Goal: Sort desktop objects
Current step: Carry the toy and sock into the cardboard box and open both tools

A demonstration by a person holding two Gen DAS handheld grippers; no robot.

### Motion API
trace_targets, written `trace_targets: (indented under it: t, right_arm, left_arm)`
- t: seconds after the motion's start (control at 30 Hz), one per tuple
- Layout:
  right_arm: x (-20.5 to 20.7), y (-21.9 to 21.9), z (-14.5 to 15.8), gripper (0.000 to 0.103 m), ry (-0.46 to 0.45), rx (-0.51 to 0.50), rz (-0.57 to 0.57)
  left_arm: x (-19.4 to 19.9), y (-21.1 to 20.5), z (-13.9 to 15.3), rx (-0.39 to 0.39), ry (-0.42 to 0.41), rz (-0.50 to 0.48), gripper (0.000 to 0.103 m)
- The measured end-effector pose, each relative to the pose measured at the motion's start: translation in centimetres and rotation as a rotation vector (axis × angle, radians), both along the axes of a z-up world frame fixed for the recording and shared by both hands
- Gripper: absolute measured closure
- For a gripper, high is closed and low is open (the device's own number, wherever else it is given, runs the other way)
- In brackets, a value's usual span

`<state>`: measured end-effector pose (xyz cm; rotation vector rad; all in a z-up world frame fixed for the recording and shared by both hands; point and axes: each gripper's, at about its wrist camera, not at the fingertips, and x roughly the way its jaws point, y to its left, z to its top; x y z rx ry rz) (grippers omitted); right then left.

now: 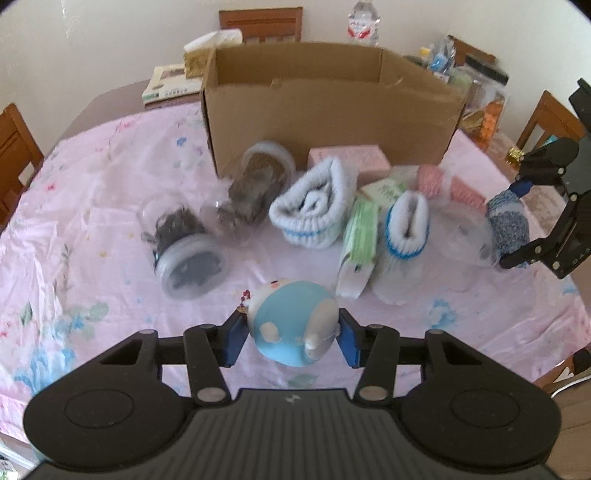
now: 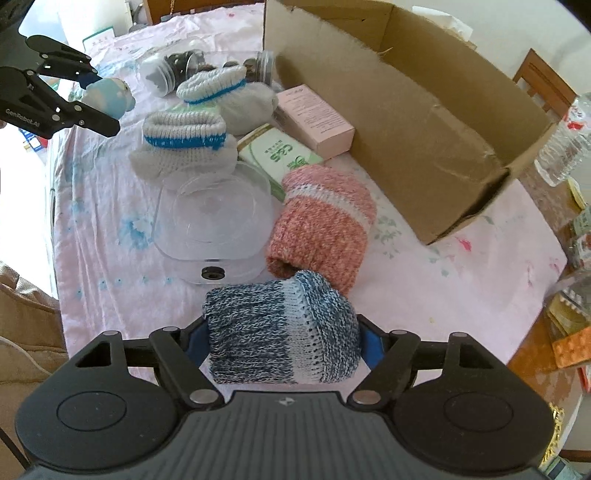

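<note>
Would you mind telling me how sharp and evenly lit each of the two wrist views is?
Left wrist view: soft, the jars and cardboard box smeared by blur, edges bent by the fisheye, light even. Right wrist view: crisper, the blue knit sock showing its stitches, but the left edge and the clear lid wash out in glare.

A plain pale wall [image 1: 92, 44] stands behind a table [image 1: 110, 99] spread with a pink flowered cloth [image 1: 92, 177], wooden chairs [image 1: 260, 24] drawn up at its far side and both ends, soft daylight over all, and a beige cushion [image 2: 22, 306] beside the near edge.
</note>
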<state>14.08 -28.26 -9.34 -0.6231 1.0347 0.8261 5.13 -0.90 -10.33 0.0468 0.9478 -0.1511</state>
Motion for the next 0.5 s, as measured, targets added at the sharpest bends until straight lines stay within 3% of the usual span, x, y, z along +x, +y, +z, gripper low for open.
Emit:
trace_targets:
  t: [0.2,0.5]
  right_arm:
    - [0.0,-0.5,2.5,0.022,-0.035,0.026,-0.024]
    - [0.5,-0.3,7.2,0.022,-0.114,0.081,-0.035]
  left_arm:
    - [0.8,-0.3,2.3,-0.022,0.009,0.000,0.053]
    - [3.2,-1.9,5.9,-0.003,-0.056,-0.041,0.053]
